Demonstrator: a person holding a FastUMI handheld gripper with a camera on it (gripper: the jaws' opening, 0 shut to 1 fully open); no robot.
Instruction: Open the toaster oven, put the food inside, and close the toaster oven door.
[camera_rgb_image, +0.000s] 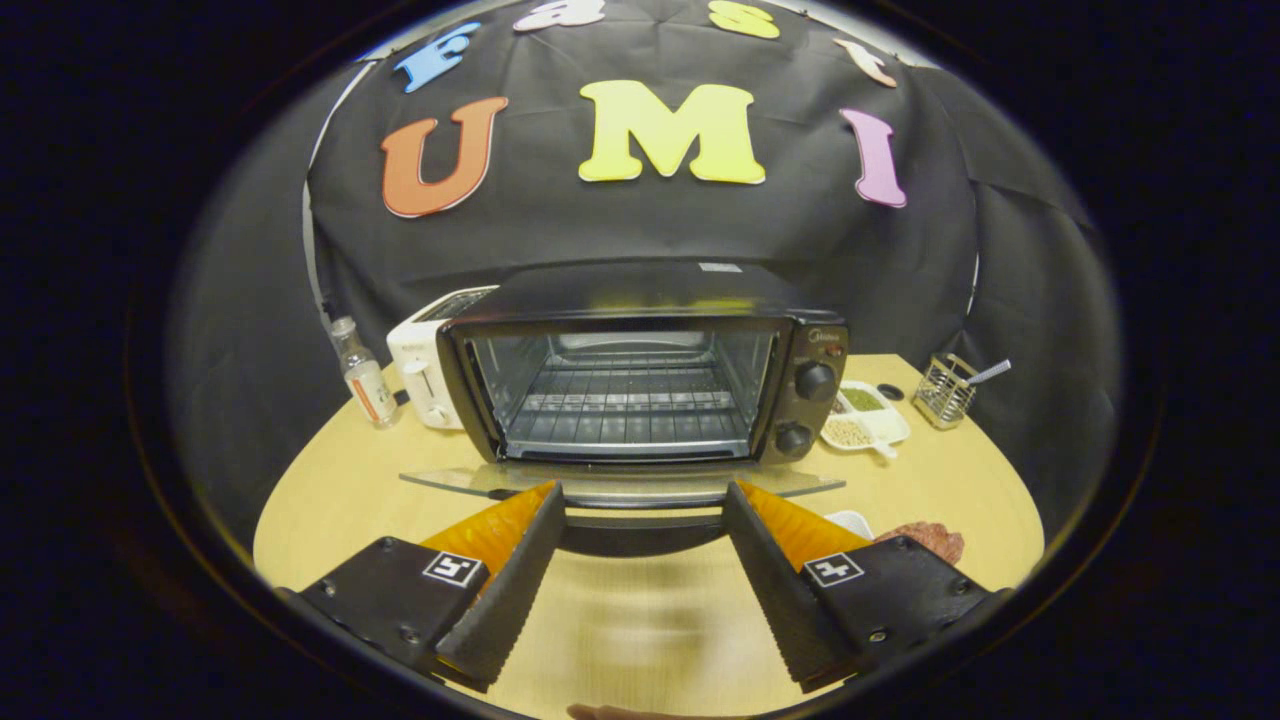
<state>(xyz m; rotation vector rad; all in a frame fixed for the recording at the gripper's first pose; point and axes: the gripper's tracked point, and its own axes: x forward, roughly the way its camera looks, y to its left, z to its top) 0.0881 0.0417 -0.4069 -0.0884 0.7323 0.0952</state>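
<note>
gripper (640, 500) wide open, holding nothing, tips just at door (620, 482) front edge | oven (640, 370) door down flat, rack bare | food (930, 540) on table (330, 490) by right finger | toaster (425, 370) left of oven

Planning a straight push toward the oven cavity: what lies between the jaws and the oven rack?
In the gripper view, the open gripper faces the lowered glass door with its handle; beyond it the rack.

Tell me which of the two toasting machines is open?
The black toaster oven, just beyond the open tongs; its glass door lies folded down flat. The white pop-up toaster beside it has no door.
</note>
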